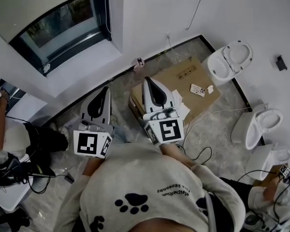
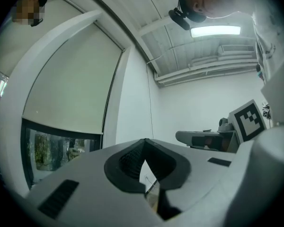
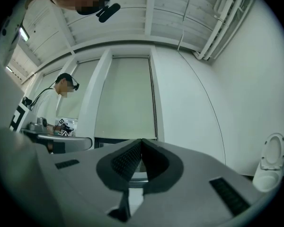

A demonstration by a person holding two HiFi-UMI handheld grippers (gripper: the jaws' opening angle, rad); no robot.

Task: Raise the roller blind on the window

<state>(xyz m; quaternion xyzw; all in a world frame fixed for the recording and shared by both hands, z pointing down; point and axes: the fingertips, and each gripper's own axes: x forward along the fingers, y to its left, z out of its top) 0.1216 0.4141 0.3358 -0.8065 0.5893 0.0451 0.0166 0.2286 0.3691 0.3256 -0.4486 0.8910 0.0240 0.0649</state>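
The window (image 1: 63, 30) is at the upper left of the head view. Its pale roller blind (image 1: 34, 4) covers the upper part and leaves a strip of glass bare at the bottom. The blind (image 2: 71, 93) fills the left of the left gripper view and stands straight ahead as the blind (image 3: 125, 98) in the right gripper view. A thin cord (image 3: 203, 98) runs down the white wall right of the window. My left gripper (image 1: 102, 96) and right gripper (image 1: 151, 83) are side by side in front of me, short of the window. Both are shut and hold nothing.
A cardboard box (image 1: 183, 79) with a remote (image 1: 197, 89) on it lies on the floor under my right gripper. White toilets (image 1: 229, 62) (image 1: 258, 124) stand along the right wall. Another person (image 1: 9, 134) is at the left, and cables trail over the floor.
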